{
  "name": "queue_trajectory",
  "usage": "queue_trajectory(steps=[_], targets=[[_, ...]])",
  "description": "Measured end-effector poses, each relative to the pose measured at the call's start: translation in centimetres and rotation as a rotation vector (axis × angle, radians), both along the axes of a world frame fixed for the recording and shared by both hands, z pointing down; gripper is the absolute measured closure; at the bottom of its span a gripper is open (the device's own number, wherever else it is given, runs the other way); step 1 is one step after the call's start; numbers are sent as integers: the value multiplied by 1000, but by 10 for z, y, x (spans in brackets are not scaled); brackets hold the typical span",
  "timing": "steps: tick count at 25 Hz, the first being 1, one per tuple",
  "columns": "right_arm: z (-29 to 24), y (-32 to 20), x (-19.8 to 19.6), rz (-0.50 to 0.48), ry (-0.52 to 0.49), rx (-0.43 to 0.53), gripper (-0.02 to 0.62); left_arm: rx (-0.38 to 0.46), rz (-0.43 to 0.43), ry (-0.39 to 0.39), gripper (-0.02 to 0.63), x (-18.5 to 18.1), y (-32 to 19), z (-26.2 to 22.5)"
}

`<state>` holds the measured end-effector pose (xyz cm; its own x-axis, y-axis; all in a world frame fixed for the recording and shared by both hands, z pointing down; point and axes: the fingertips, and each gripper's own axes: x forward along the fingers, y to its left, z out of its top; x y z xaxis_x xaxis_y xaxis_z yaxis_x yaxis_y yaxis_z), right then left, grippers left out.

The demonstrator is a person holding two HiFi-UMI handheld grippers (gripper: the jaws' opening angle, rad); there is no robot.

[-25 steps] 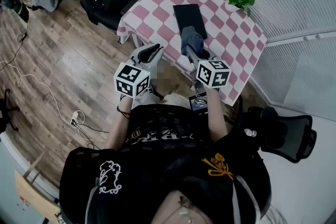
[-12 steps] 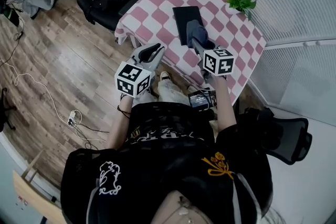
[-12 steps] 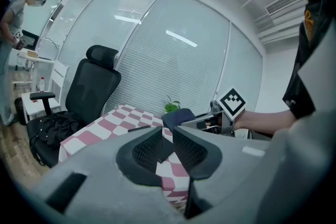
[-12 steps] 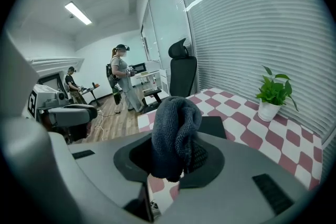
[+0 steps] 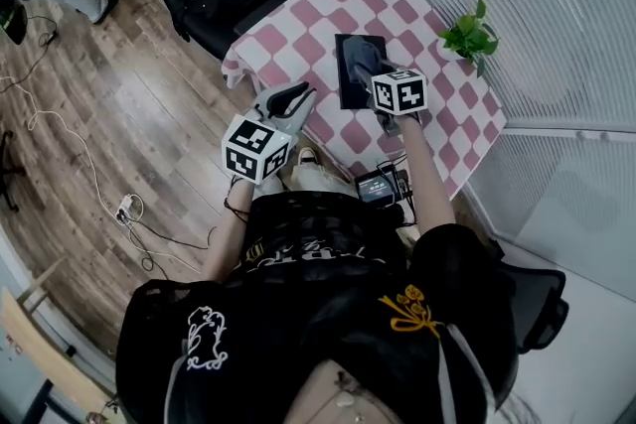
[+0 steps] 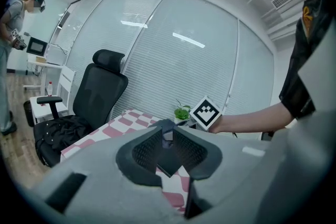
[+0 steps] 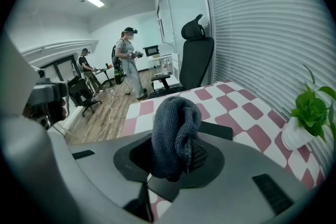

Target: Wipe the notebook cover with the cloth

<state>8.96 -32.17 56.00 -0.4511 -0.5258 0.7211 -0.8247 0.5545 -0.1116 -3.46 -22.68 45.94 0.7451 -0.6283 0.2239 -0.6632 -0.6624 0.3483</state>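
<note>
Clamping with the right claw [image 7: 176,157] on a bunched dark grey knitted cloth [image 7: 176,128], with the wad bulging out past the jaw tips. Holding that cloth over the far part of a flat black rectangular notebook [image 5: 350,86] lying closed on the pink-and-white checked worktop [image 5: 288,25]. Not showing clearly whether cloth and cover are touching. Pointing roughly along the notebook's long axis, away from the person, with most of the bare cover lying back toward the body from the claw. Judging a stroke drawn toward the person as the likely wipe. Holding the left claw [image 5: 290,99] at the worktop's near edge, left of the notebook and farther from it, tips seemingly drawn together on nothing. Showing a plain, matte, unmarked cover.
</note>
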Motion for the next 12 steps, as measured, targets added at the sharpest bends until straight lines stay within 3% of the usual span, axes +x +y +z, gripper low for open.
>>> queue_trajectory(steps=[12], targets=[[84,-58,3,-136,156,-139,508,-28,-85,-71,543,17,-13,10]])
